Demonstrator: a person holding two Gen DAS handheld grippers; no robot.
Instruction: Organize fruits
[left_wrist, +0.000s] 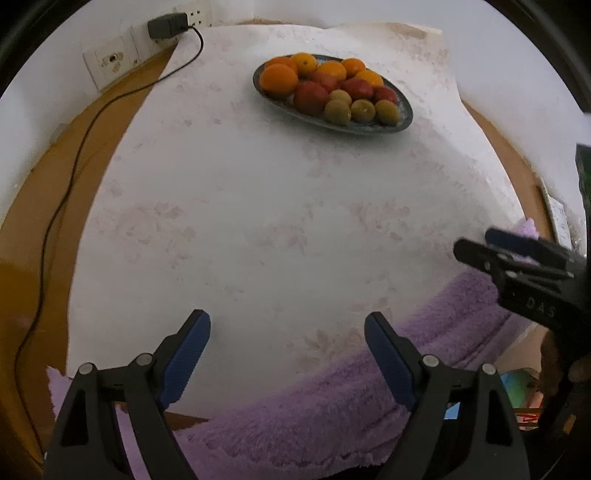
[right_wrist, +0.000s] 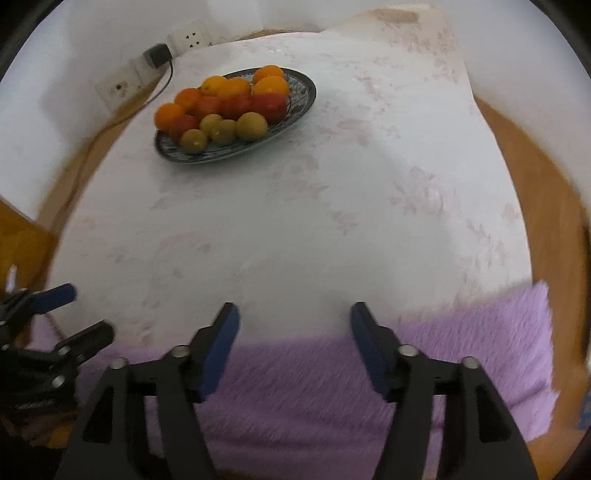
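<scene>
Fluffy purple towel (right_wrist: 332, 387) nearest, both black blue-padded grippers (left (left_wrist: 287, 332), right (right_wrist: 294, 325)) spread and empty, well short of oval dark-blue patterned fruit plate (left_wrist: 404, 118).

table (left_wrist: 74, 206) | white cloth (left_wrist: 280, 221) | fruit plate (left_wrist: 404, 118) | purple towel (left_wrist: 332, 413)

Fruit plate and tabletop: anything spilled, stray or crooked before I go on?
Nothing stands out. The dark oval patterned plate sits flat on the white floral tablecloth, with oranges, red fruits and green fruits grouped by colour on it. No fruit lies loose. Both grippers are open and empty.
</scene>
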